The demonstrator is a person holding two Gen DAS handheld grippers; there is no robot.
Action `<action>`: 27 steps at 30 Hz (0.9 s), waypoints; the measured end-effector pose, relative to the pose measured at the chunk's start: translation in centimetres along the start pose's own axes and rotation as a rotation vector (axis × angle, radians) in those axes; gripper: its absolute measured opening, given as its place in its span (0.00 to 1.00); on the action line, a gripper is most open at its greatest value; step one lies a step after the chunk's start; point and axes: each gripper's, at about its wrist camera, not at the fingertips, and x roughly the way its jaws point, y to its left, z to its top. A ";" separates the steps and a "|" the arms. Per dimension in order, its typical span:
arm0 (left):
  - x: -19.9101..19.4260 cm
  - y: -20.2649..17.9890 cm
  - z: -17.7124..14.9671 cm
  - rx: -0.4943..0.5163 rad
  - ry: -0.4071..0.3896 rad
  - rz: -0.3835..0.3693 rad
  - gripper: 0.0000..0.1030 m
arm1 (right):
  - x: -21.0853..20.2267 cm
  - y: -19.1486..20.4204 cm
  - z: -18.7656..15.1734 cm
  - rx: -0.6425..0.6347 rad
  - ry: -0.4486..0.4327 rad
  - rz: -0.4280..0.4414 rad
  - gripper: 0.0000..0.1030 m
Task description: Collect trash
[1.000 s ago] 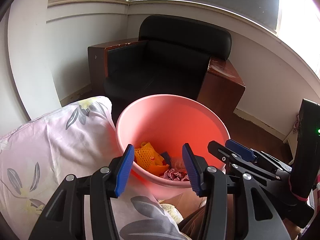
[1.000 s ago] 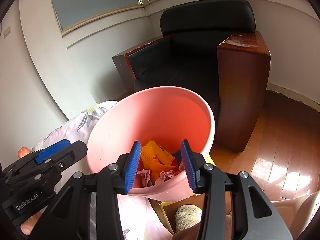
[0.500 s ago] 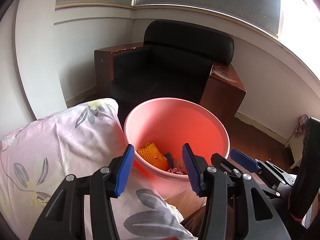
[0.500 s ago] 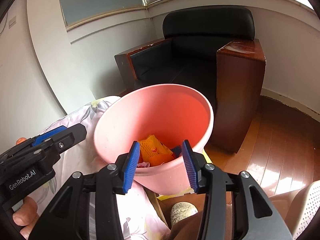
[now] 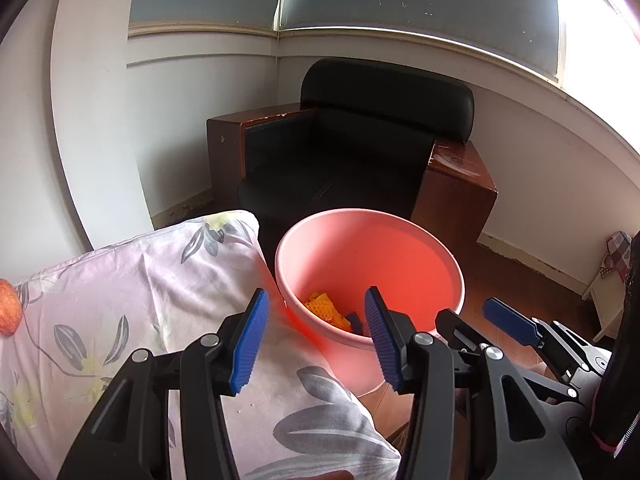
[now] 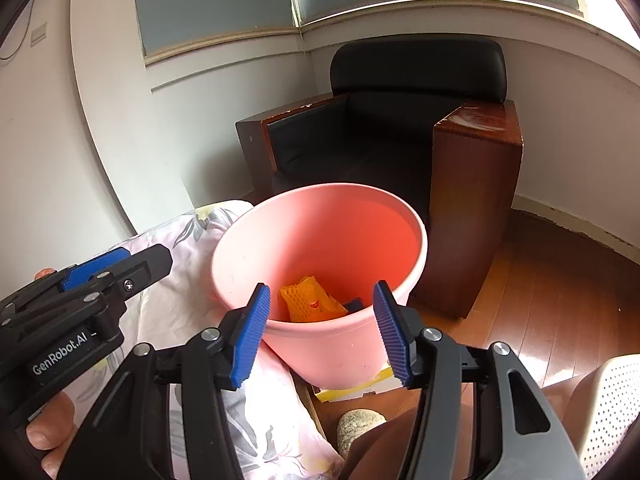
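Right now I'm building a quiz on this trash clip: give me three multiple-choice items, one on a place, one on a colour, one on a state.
1. Where does the orange mesh trash lie?
A. on the floral bedding
B. at the bottom of the bucket
C. on the armchair seat

2. What colour is the bucket?
A. pink
B. green
C. white

3. How do the left gripper and right gripper stand?
A. both shut on trash
B. one open, one shut
C. both open and empty

Answers:
1 B, the mesh shows inside, below the rim.
2 A, wall and rim are pink in both views.
3 C, each pair of blue pads stands wide apart with nothing between.
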 end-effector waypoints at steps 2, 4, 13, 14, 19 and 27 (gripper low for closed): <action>-0.5 0.2 -0.1 -0.004 -0.007 0.006 0.48 | -0.3 0.2 0.0 0.002 -0.004 -0.002 0.53; -1.0 0.3 -0.1 -0.008 -0.013 0.009 0.48 | -0.5 0.4 0.0 0.002 -0.009 -0.007 0.53; -2.8 1.2 -0.9 -0.016 -0.030 0.013 0.48 | -1.4 1.3 -0.2 -0.009 -0.017 -0.019 0.53; -3.0 1.2 -1.0 -0.016 -0.031 0.012 0.48 | -1.5 1.3 -0.1 -0.010 -0.017 -0.019 0.53; -3.5 1.5 -1.1 -0.017 -0.036 0.009 0.48 | -1.7 1.8 -0.1 -0.022 -0.019 -0.019 0.53; -4.2 1.8 -1.1 -0.018 -0.040 0.004 0.48 | -2.2 2.1 0.0 -0.033 -0.023 -0.022 0.53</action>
